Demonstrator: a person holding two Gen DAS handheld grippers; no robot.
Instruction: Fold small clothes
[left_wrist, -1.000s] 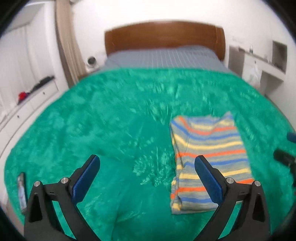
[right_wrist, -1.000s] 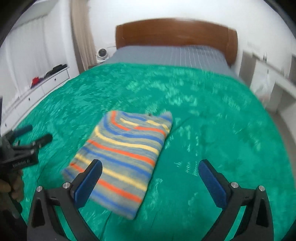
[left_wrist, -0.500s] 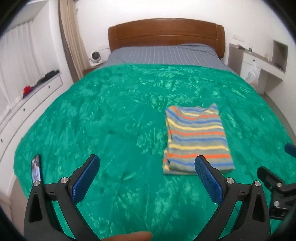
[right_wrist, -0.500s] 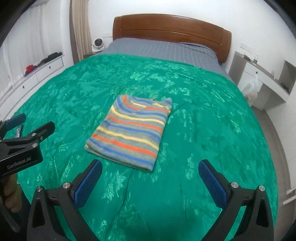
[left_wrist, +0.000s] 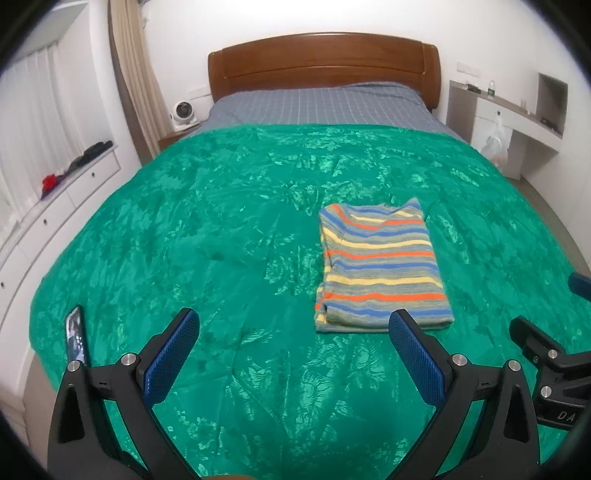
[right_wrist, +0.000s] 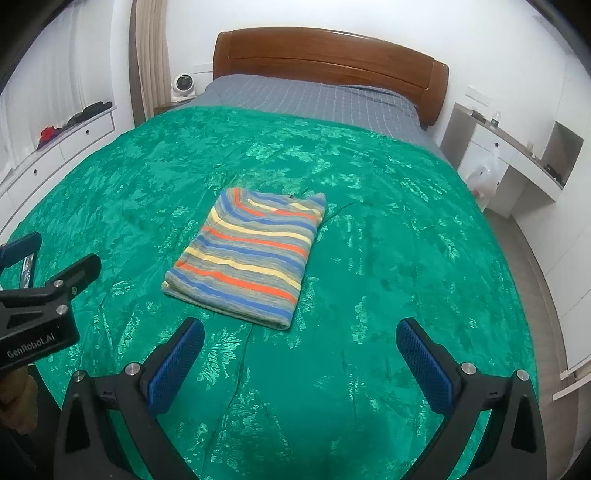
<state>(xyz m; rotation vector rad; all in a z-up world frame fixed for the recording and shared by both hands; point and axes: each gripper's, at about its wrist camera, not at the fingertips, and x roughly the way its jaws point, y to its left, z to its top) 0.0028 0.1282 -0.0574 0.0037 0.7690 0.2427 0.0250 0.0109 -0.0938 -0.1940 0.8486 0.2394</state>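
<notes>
I am holding my left tongs (left_wrist: 293, 334) low over the near end of the bed, their blue-padded fingers (left_wrist: 171, 354) spread wide and gripping nothing, and my right tongs (right_wrist: 300, 341) are hovering beside them in the same state, splayed apart and empty. A dark smartphone (left_wrist: 75, 338) is lying near the left edge of the shiny green patterned bedspread (left_wrist: 229, 229). Just beyond the tong tips, the folded knit garment with grey, blue, yellow and orange stripes (right_wrist: 249, 254) is resting flat on the bedspread as a neat rectangle, touching neither pair of tongs. Further on, a grey checked sheet (left_wrist: 317, 105) is showing past the bedspread's far edge, and behind it the brown wooden headboard (left_wrist: 325, 62) is standing against the white wall.
</notes>
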